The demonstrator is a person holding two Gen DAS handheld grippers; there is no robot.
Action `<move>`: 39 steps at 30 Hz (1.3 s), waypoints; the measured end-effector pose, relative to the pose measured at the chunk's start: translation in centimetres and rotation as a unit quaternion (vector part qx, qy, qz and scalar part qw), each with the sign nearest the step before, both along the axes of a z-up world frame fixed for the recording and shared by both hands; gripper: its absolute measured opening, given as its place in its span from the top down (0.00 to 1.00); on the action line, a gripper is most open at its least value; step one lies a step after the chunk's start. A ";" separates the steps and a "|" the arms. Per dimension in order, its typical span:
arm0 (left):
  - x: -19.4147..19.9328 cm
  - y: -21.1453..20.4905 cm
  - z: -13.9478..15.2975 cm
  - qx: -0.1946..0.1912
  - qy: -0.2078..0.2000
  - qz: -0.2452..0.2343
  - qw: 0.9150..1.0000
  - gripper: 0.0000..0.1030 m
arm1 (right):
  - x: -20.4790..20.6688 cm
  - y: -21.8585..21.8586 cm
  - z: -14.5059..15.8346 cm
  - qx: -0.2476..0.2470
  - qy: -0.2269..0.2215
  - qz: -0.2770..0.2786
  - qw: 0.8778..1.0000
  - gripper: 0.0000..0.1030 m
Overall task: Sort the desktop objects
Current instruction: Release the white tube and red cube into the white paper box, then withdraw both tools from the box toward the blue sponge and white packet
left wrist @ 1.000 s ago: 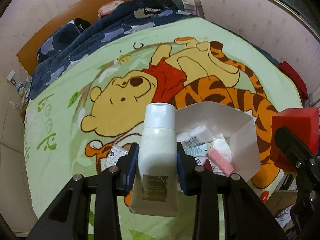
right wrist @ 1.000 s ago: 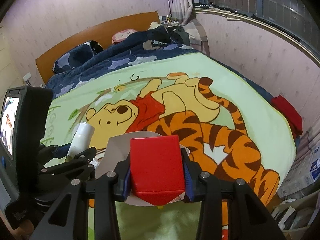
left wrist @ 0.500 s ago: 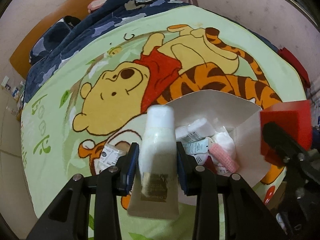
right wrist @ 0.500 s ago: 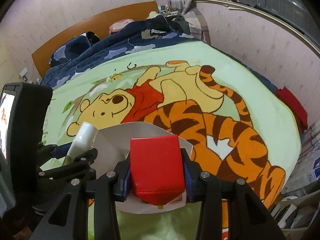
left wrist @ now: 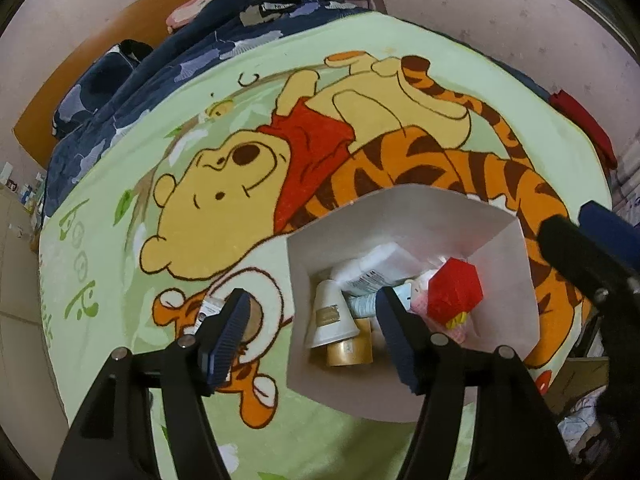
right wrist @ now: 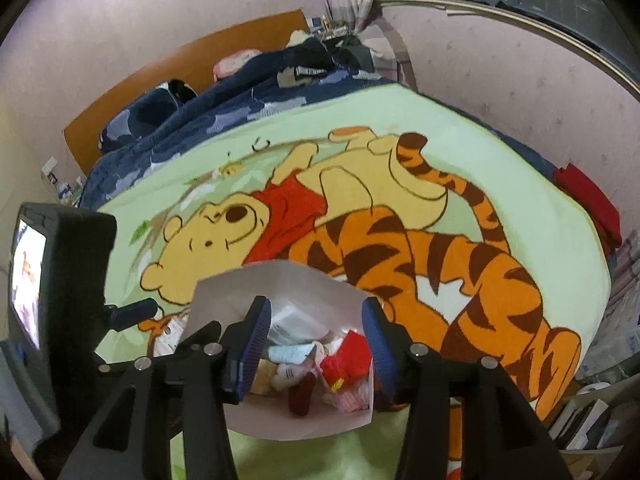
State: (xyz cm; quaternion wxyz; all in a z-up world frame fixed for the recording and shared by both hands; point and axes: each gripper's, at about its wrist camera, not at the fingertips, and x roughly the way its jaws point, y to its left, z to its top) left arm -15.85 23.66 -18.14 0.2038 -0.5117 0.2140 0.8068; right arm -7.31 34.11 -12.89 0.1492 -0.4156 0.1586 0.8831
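A white open box sits on the blanket. Inside lie a white tube with a gold label, a red carton, a gold-coloured item, a pink item and several small packets. My left gripper is open and empty, above the box's left wall. My right gripper is open and empty, above the box's contents. A small white packet lies on the blanket left of the box.
The box rests on a green Winnie-the-Pooh and Tigger blanket on a bed. A dark blue quilt and a wooden headboard are at the far end. Red cloth lies at the bed's right edge. Clutter sits on the floor at right.
Both grippers opened. The white tube left my left gripper and the red carton left my right gripper; both now lie in the box.
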 end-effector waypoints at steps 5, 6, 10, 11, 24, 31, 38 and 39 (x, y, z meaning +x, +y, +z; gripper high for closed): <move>0.7 -2.4 2.9 0.020 0.020 0.020 0.999 0.36 | 1.6 -1.2 3.1 0.007 0.022 0.006 1.000 0.53; 0.9 -3.2 3.5 0.024 0.023 0.024 0.999 0.36 | 1.9 -1.4 3.4 0.008 0.024 0.009 1.000 0.53; 2.2 -7.3 5.8 0.037 0.029 0.057 0.997 0.33 | 3.2 -4.3 5.0 0.017 0.028 0.039 0.999 0.51; 2.6 -8.4 6.3 0.038 0.030 0.066 0.997 0.30 | 3.4 -5.2 5.3 0.016 0.028 0.047 0.998 0.51; 8.8 -15.1 9.1 0.047 0.039 0.105 0.993 0.29 | 7.8 -11.4 6.8 0.020 0.019 0.094 0.995 0.51; 10.8 -15.2 10.8 0.048 0.059 0.096 0.993 0.29 | 9.2 -11.9 7.7 0.025 0.028 0.093 0.995 0.51; 11.6 -15.3 11.3 0.048 0.062 0.095 0.992 0.29 | 9.6 -12.1 7.8 0.024 0.032 0.098 0.994 0.51; 11.7 -15.4 11.2 0.046 0.059 0.100 0.992 0.28 | 9.5 -12.2 7.6 0.023 0.030 0.101 0.994 0.51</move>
